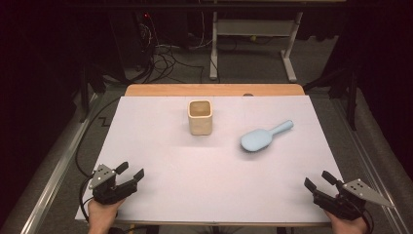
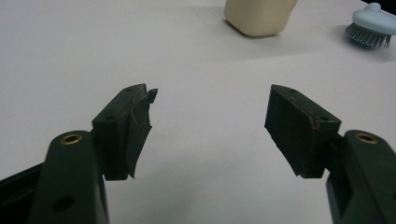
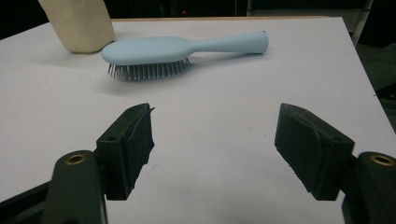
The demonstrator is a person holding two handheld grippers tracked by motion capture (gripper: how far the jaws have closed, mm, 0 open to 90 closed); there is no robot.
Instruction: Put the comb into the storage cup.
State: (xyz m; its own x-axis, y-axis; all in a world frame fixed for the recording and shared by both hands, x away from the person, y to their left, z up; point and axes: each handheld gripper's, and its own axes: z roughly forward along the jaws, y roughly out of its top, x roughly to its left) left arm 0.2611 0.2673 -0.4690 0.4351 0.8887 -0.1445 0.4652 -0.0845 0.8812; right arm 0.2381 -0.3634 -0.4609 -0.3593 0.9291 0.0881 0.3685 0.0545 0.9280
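Both grippers rest at the near corners of the bench, jaws apart and empty; the brush and cup lie farther out.

The left gripper (image 1: 130,175) sits at the near left corner of the white bench (image 1: 160,165), held by a hand (image 1: 102,213), its jaws spread with nothing between them. The right gripper (image 1: 319,181) sits at the near right corner, jaws likewise wide and empty. The pale blue brush (image 1: 263,137) lies bristles down, right of centre, its handle pointing to the far right; it is well apart from both grippers. The cream cup (image 1: 200,117) stands upright near the far middle, just left of the brush and not touching it. In the right gripper view the brush (image 3: 163,51) lies across the bench beyond the jaws.
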